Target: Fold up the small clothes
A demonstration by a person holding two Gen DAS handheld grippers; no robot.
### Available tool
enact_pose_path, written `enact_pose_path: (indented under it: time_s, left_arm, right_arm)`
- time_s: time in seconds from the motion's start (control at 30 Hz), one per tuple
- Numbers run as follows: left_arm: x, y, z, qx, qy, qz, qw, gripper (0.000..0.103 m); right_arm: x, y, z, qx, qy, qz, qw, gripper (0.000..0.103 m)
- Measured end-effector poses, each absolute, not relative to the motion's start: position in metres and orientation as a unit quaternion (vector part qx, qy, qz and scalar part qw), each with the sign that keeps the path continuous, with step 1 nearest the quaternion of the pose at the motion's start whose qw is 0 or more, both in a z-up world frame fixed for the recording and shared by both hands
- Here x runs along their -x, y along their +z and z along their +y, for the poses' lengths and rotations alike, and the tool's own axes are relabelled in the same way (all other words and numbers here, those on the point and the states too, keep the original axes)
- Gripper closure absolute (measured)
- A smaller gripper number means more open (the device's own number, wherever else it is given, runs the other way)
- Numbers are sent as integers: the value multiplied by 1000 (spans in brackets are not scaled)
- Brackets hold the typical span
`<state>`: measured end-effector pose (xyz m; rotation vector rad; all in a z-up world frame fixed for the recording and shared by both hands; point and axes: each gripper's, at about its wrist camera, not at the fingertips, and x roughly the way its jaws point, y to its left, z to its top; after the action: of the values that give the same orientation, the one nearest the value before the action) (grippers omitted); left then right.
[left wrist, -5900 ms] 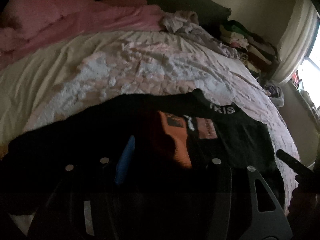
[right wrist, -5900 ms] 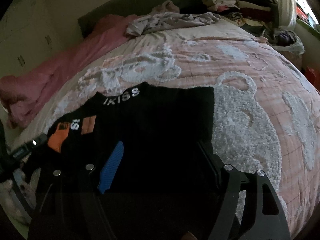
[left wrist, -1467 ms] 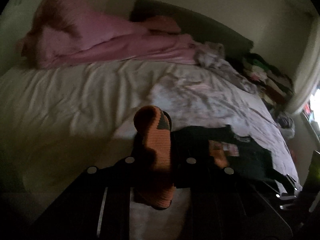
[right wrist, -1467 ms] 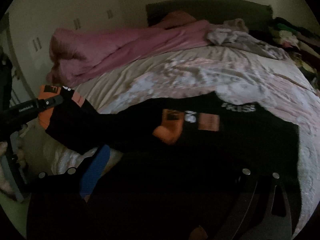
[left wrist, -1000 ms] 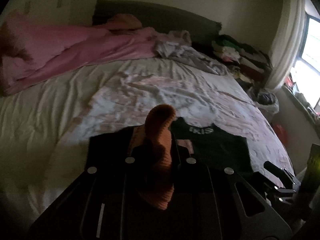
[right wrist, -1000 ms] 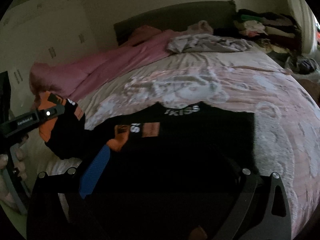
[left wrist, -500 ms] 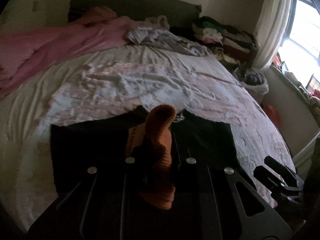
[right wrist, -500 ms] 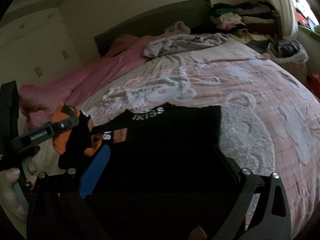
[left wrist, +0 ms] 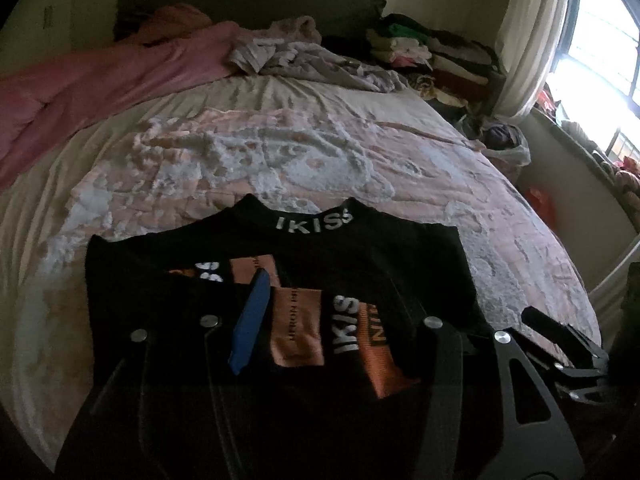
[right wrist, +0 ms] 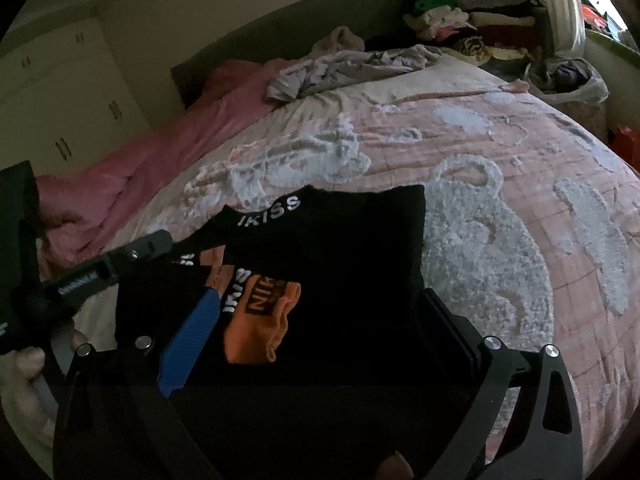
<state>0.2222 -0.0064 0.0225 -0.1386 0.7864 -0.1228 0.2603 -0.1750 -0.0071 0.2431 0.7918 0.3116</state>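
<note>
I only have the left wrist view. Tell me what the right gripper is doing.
Observer: The right gripper stands wide open above the near part of the black top, pinching nothing visible.
Operator: Place the orange cuff for me.
Observer: The orange cuff lies on the top between that gripper's fingers, close beside the blue pad.
Operator: Describe my left gripper from outside.
Observer: The left gripper has just been opening its jaws, the sleeve lying between them; a hand grips its handle.
</note>
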Motion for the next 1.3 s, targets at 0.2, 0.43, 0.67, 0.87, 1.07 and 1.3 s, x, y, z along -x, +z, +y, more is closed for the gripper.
enact_pose_path:
  time_s: [0.2,0.43,0.67,0.87,1.07,1.3]
  left_arm:
    - [-218,23,19,57,-21,377,924,47]
    - [-210,18,55,63,22,378,923,35]
    - [-192,19,88,83,58,370,923,30]
    - [-185,18,110,96,82,369,921,30]
    - [-182,17,120,101,95,369,919,30]
    - [-188,15,110,86,85,375,919,30]
  right_arm:
    - [-267,-21,-150,-88,173,404,894,5]
    - [-294,-49,-106,-39,198,450,870,25]
    - [-309,-64,-89,-55,225,469,852,70]
    - [-298,-33,-80,-17,241,414,878,94]
    - [-294,6,-95,23,209,352,912,94]
    - [-307,6,-127,35,169,358,917,94]
